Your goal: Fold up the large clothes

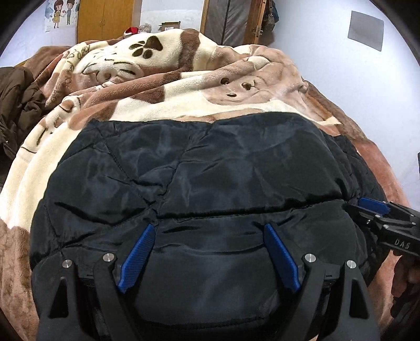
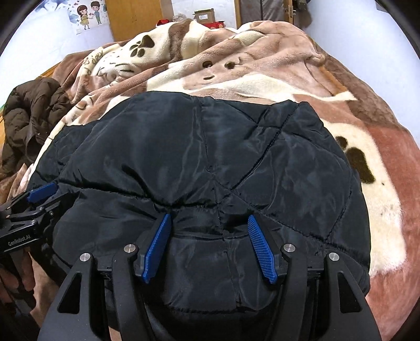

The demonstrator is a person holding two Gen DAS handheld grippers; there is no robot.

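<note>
Your bed fills both views, draped in a brown-and-cream blanket printed with paw marks and cartoon animals, rumpled toward twelve o'clock. On it, from centre down to six o'clock, lies the black quilted jacket, already doubled into a compact block with squared edges and no sleeve showing. By the look of it the main folds are done; what seems left is a last fold or a smoothing of the near edge. A second, brown coat sits crumpled at nine o'clock in the right view, apparently awaiting its turn.

Your left gripper stands wide over the jacket's near edge, its blue pads spread with nothing pinched between them. Your right gripper sits about half open, the padded cloth bulging up between its pads; whether they press it or merely straddle it, you cannot tell here.

Behind, at twelve o'clock, stand pale walls, a wooden wardrobe, a cartoon poster and a cardboard box.
</note>
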